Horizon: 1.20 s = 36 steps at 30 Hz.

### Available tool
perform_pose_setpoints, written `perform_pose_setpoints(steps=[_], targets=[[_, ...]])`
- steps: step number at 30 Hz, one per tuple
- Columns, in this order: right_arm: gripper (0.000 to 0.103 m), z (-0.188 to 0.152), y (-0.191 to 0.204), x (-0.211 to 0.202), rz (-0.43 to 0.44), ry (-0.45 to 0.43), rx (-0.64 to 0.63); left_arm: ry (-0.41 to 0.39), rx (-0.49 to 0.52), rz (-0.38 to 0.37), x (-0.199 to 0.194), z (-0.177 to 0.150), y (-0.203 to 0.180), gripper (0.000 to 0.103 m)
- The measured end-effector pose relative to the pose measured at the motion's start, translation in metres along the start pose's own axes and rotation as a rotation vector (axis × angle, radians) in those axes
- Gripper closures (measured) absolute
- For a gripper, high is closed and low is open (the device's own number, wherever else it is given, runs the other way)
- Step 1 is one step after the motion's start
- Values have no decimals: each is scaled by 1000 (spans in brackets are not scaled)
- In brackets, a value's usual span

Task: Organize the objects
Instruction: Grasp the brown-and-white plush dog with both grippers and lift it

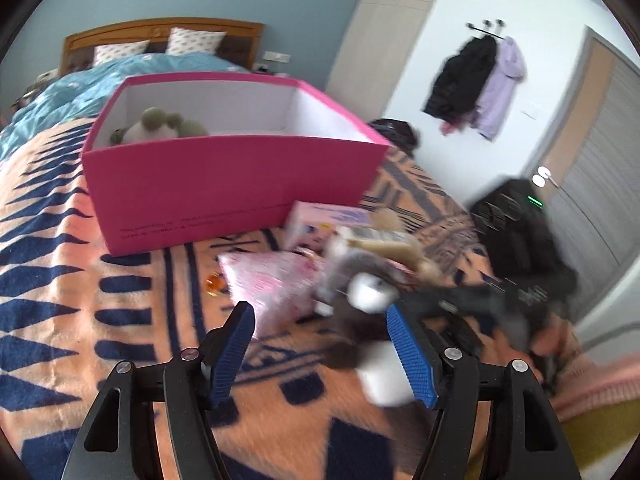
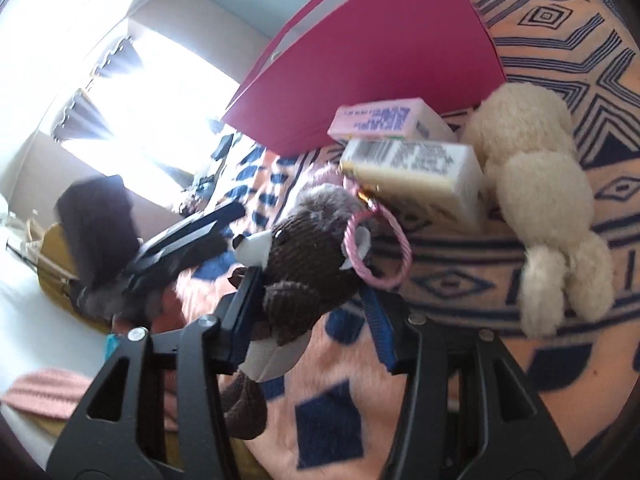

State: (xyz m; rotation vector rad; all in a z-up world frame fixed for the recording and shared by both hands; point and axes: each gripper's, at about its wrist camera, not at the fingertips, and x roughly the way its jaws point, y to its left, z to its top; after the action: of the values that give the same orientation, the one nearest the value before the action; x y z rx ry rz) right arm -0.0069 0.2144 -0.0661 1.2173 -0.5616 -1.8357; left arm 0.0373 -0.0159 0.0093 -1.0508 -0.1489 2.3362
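A brown knitted plush toy point(image 2: 308, 256) with a white snout sits between the fingers of my right gripper point(image 2: 310, 286), whose blue pads close against its sides. A pink-striped ring point(image 2: 400, 240) hangs by its ear. In the left wrist view the same toy point(image 1: 360, 300) is blurred, just ahead of my left gripper point(image 1: 320, 312), which is open with nothing between its pads. The open pink box point(image 1: 224, 184) stands further back on the patterned blanket point(image 1: 80, 300), with a green plush point(image 1: 156, 124) inside.
A pink carton point(image 2: 384, 118), a white carton point(image 2: 420, 176) and a cream plush point(image 2: 536, 184) lie by the box wall point(image 2: 380, 60). A pink packet point(image 1: 272, 284) and a small orange thing point(image 1: 214, 284) lie left of the toy. Coats point(image 1: 480, 76) hang on the far wall.
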Motion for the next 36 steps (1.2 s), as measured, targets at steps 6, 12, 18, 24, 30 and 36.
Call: perform_pose_setpoints(steps=[6,12,18,24,30,36], targets=[[50,7,8,18,12,34,6,101,59,14,17,-23,-22,25],[50,5,25,15,-66,50,-127,167,-19,107,34,-40,5,49],[41,19,31,-2,-164,25,-279,112,-7,114,11,-43,13,49],[40,38,55,28,-129,81,-409,109,-22,103,2,-46,21,48],[38,33,60,66,-144,208,-490,106,-81,82,7,-51,32,46],[39,22,45,51,-113,206,-436,109,-92,64,12,-50,36,46]])
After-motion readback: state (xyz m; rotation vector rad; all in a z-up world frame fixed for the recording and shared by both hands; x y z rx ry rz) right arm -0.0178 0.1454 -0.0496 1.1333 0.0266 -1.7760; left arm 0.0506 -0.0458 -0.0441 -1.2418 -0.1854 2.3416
